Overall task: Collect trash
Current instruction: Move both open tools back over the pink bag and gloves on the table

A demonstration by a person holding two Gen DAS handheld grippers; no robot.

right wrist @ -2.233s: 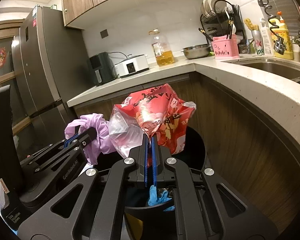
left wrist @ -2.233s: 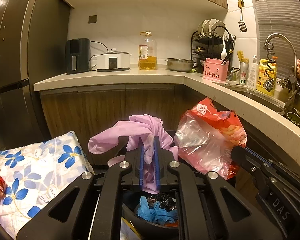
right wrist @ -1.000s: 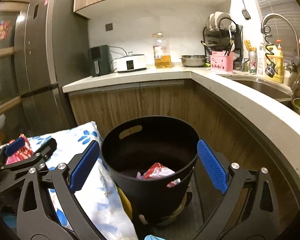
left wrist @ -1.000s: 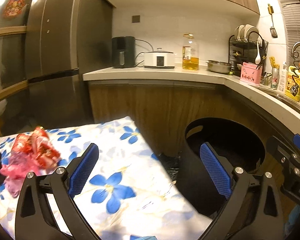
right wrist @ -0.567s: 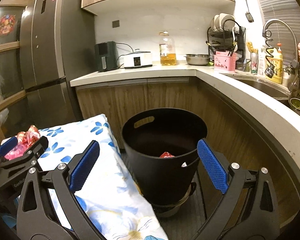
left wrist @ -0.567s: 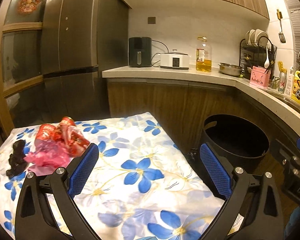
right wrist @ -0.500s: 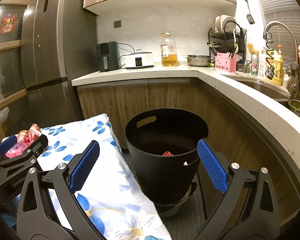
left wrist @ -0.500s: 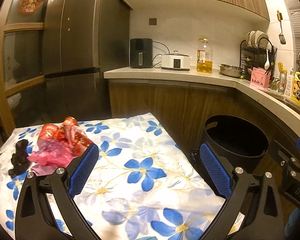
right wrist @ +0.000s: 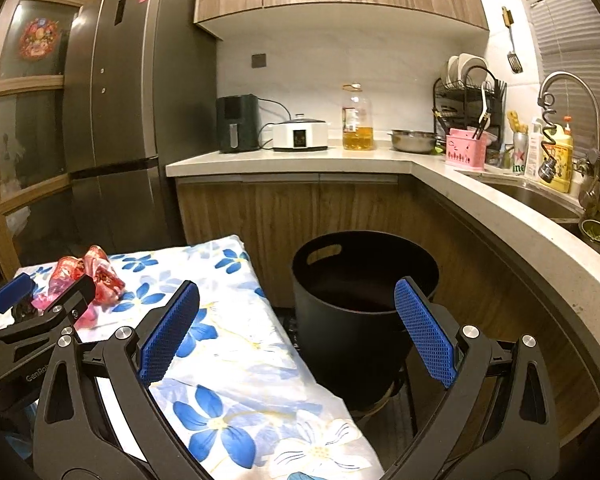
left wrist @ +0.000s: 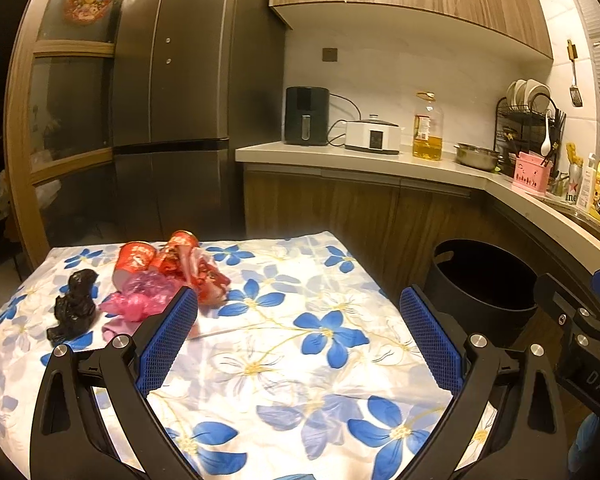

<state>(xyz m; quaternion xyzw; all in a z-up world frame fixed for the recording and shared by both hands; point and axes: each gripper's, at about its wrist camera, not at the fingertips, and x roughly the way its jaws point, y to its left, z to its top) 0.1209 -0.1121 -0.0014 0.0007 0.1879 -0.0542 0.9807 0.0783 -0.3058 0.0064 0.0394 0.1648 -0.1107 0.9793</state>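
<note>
Red and pink wrappers [left wrist: 168, 276] lie heaped at the far left of a table under a blue-flowered cloth [left wrist: 300, 344], with a crumpled black bag [left wrist: 74, 306] beside them. The same red wrappers [right wrist: 98, 272] show at the left of the right wrist view. A black bin [right wrist: 364, 312] stands on the floor right of the table, its contents hidden. My left gripper [left wrist: 298, 332] is open above the cloth, empty, with the heap just past its left finger. My right gripper [right wrist: 296, 328] is open and empty, between table edge and bin.
A curved counter [right wrist: 480, 196] with wooden cabinets wraps behind and right of the bin, carrying an air fryer [right wrist: 236, 124], cooker, oil bottle [right wrist: 357, 118], dish rack and sink. A tall dark fridge [left wrist: 188, 100] stands behind the table. The right gripper's body [left wrist: 580, 336] shows at the left view's right edge.
Both grippers opened and dropped the purple glove and the red bag into the bin, then drew back. The left view has swung left over the table, bringing the heap nearer.
</note>
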